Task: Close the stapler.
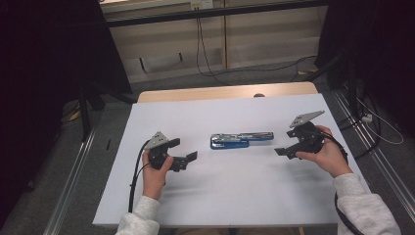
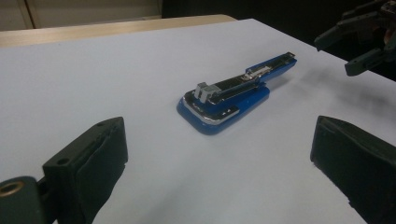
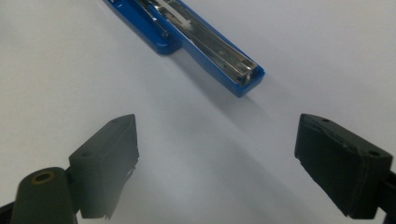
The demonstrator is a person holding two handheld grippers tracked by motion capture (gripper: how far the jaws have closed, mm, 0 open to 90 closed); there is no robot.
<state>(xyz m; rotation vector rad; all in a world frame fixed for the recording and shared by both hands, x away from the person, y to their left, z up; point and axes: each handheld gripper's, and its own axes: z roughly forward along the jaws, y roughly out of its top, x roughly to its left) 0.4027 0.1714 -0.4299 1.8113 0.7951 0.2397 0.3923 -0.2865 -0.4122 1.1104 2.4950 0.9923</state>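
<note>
Between the two pairs of fingers, on the white table top (image 1: 230,181), lay a blue stapler (image 1: 241,140), flat on its base with its metal magazine uppermost and its long axis running from one gripper toward the other. The left gripper (image 1: 185,152) was held in the person's left hand (image 1: 155,174) just off the stapler's broad, rounded end, its jaws spread wide and holding nothing; in the left gripper view its fingers (image 2: 93,163) stood at either side of the bottom edge, with the stapler (image 2: 233,95) ahead of them, nearer the right-hand finger's line than the left, apart from both. The right gripper (image 1: 283,150) sat in the right hand (image 1: 327,154) near the stapler's narrow tip, jaws likewise spread wide and empty; in the left gripper view it (image 2: 362,42) hung beyond the stapler's far tip, clear of the table. In the right gripper view the fingers (image 3: 343,163) framed bare white surface, and the stapler's narrow end (image 3: 205,46) lay ahead of the gap, slanting away up and to the left, touching neither finger. A grey plate (image 1: 306,117) topped the right gripper and another (image 1: 157,140) the left, and a black cable (image 1: 134,176) trailed back from the left gripper beside the sleeve
</note>
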